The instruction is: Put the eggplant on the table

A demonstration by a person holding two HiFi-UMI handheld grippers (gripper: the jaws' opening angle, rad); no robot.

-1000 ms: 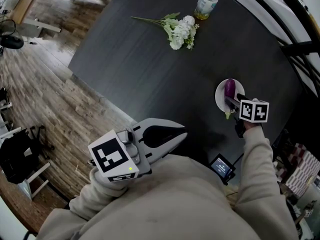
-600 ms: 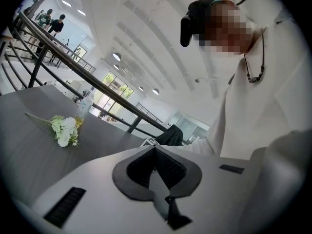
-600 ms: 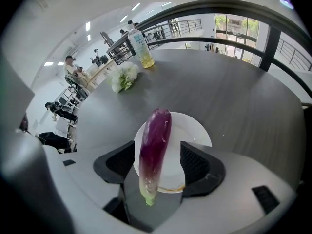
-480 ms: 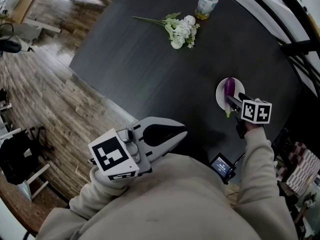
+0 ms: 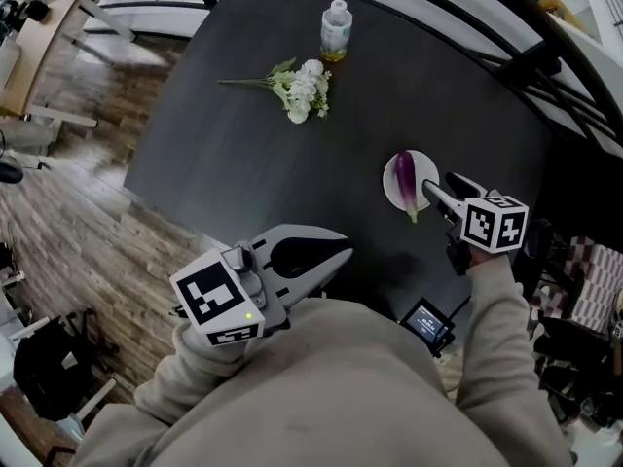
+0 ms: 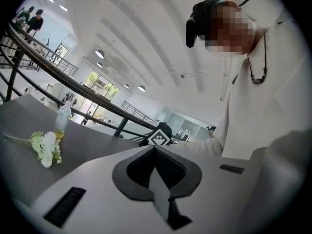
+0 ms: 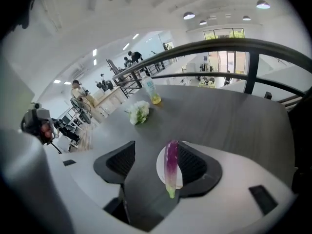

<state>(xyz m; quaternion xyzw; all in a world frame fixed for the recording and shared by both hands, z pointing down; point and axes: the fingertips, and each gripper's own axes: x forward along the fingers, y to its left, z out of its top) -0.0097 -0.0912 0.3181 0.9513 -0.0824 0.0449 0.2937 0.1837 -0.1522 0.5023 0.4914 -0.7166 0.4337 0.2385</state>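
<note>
A purple eggplant (image 5: 404, 175) with a green stem lies on a small white plate (image 5: 417, 163) on the dark table (image 5: 243, 163). My right gripper (image 5: 440, 187) is open and hovers at the plate's right edge, nothing held. In the right gripper view the eggplant (image 7: 170, 165) on the plate (image 7: 161, 168) shows in the gap between the two dark pads, close to the right one. My left gripper (image 5: 343, 251) is shut and empty, held over the table's near edge by my chest. In the left gripper view its pads (image 6: 165, 167) meet at a point.
White flowers (image 5: 300, 88) and a small bottle (image 5: 336, 29) with yellow liquid lie at the far side of the table. A small device with a lit screen (image 5: 428, 323) sits below my right arm. Railings (image 7: 229, 48) edge the far right; wood floor (image 5: 88, 212) at left.
The head view has shifted, so everything on the table sits lower and further left. The right gripper now stands beside the plate's right edge instead of over its near part. Left gripper unchanged.
</note>
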